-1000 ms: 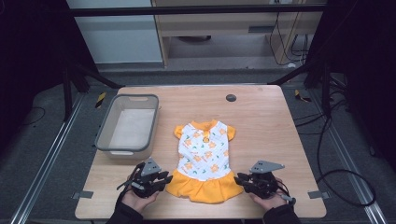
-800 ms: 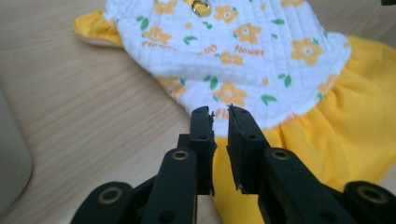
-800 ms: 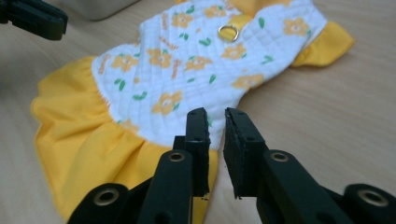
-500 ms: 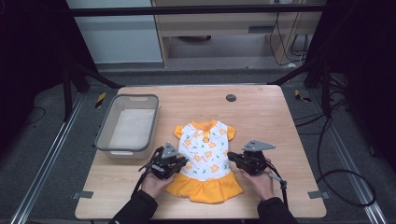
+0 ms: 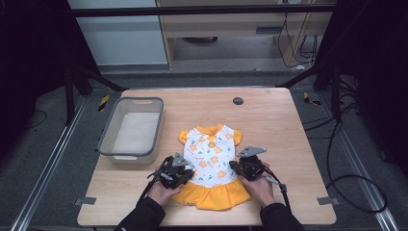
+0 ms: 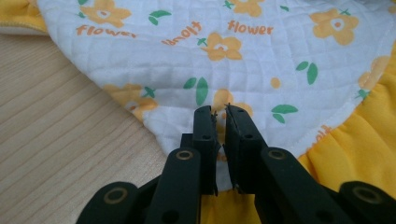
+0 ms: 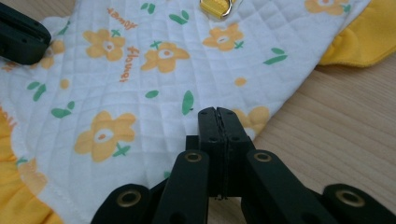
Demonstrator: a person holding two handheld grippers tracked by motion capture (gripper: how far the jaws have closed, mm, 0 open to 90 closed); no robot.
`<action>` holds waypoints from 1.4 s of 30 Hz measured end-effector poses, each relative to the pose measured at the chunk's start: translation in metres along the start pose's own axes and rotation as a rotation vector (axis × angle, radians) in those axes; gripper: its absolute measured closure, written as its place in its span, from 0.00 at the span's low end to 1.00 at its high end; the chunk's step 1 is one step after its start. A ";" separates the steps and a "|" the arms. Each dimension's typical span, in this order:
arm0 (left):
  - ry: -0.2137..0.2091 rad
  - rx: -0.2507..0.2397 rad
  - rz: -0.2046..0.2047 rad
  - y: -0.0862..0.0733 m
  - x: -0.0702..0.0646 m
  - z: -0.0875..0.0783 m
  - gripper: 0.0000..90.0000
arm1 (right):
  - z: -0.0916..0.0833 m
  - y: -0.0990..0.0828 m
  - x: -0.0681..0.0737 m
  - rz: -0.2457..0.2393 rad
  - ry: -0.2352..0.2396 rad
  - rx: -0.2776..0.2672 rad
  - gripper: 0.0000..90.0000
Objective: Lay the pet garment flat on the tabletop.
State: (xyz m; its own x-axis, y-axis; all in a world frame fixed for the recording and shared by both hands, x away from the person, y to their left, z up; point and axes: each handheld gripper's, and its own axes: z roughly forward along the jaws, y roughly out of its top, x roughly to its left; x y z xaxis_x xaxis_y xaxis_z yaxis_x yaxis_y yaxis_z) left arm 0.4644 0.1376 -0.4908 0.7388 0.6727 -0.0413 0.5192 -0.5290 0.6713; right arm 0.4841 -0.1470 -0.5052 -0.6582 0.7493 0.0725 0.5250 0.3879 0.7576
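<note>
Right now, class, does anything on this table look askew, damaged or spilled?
Nothing stands out. The little dress lies flat and straight on the table, its orange frill toward the person; the grey tub sits upright beside it. The left gripper and right gripper are each pinching a side edge of the dress.

Dress (image 5: 211, 156): white quilted bodice, orange flowers, green leaves, orange lettering; orange-yellow skirt and sleeves. Bin (image 5: 107, 146): grey. Desk (image 5: 284, 125): light wood grain.
</note>
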 end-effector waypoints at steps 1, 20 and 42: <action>0.000 0.000 0.000 0.000 0.000 0.000 0.91 | 0.000 0.000 0.000 0.000 0.000 0.000 1.00; 0.114 -0.078 -0.090 0.027 0.043 0.031 0.90 | -0.018 -0.010 0.022 -0.020 0.086 0.016 1.00; 0.079 -0.178 0.031 0.010 0.018 -0.035 0.68 | -0.042 -0.007 0.009 0.003 0.015 -0.056 0.86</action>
State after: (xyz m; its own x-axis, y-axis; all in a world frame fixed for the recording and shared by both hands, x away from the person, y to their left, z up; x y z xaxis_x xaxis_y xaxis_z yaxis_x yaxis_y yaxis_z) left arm 0.4674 0.1623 -0.4587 0.7136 0.6997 0.0346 0.4074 -0.4546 0.7920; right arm 0.4520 -0.1656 -0.4820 -0.6649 0.7422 0.0840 0.4963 0.3549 0.7923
